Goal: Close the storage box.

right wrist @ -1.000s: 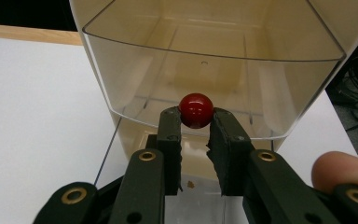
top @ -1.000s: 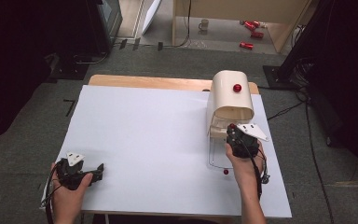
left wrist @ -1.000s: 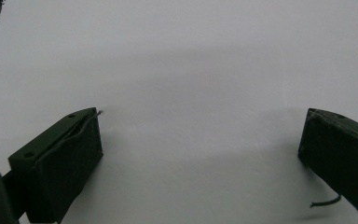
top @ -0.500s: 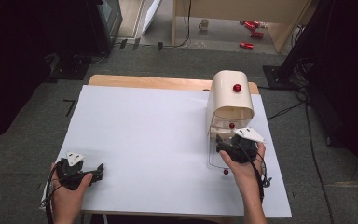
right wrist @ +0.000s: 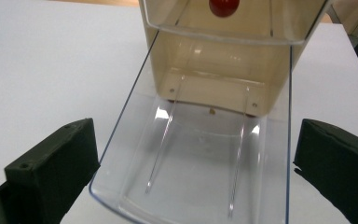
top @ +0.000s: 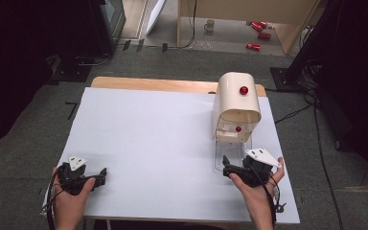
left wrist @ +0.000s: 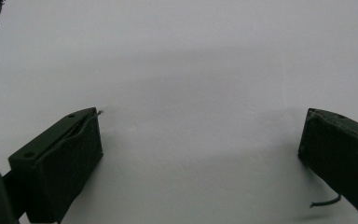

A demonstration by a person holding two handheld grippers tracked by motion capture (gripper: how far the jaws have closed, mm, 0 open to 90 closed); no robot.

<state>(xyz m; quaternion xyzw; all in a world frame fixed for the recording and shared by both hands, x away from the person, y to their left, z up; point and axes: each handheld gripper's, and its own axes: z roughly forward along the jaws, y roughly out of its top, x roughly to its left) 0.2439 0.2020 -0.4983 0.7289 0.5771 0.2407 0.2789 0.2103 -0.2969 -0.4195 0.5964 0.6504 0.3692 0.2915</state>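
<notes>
Right claw: we note its jaws have just been opening and now stand wide apart, with nothing clamped between them; it has drawn back toward the near edge of the counter.
Clear drawer: pulled out toward us from the cream cabinet at far right, its near rim lying between the open jaws, untouched.
Upper drawer: shut, red knob showing.
Left claw: jaws apart over bare counter, near left, idle.
Meaning: we judge the pull complete and the drawer released.

Mug, red cans on floor.
</notes>
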